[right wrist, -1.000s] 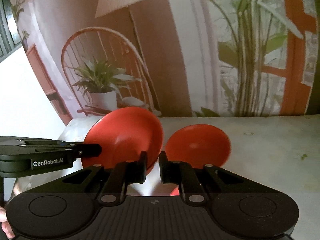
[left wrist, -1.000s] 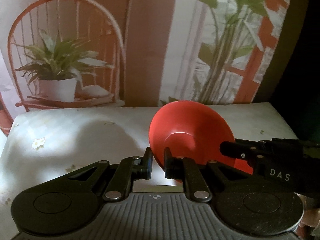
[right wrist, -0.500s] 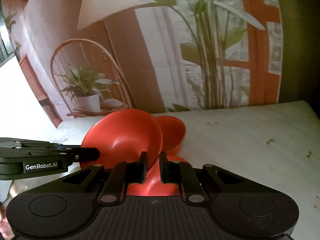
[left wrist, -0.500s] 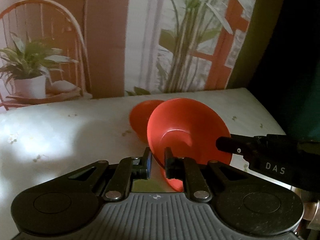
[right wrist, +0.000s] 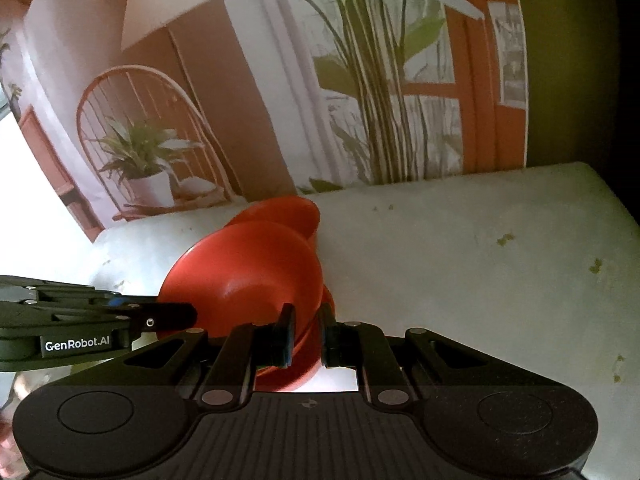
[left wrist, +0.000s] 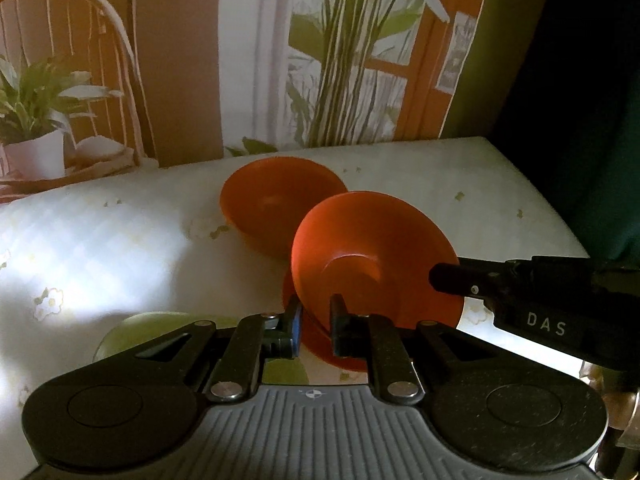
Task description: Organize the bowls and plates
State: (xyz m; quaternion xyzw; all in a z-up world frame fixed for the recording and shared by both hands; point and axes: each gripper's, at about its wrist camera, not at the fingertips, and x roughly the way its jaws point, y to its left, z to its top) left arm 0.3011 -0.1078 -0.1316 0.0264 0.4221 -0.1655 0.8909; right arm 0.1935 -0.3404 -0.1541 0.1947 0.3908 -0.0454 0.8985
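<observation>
The left gripper (left wrist: 316,330) is clamped on the near rim of a tilted orange bowl (left wrist: 372,256), and the right gripper (right wrist: 306,334) pinches the same bowl's rim from the other side, so both carry it just above the tabletop (right wrist: 460,264). A second orange bowl (left wrist: 276,204) sits on the tabletop just behind it, mouth up, and something orange, perhaps a plate, lies directly under the held bowl, though too little shows to be sure. A pale green dish (left wrist: 132,334) peeks out beneath the left gripper. The step looks like nesting the carried bowl into the resting one. To do it well, level the bowl first, centre it over the other's mouth, and lower both grippers together so neither rim twists free. Release only once the bowl seats, one side after the other, to avoid knocking the stack sideways.
</observation>
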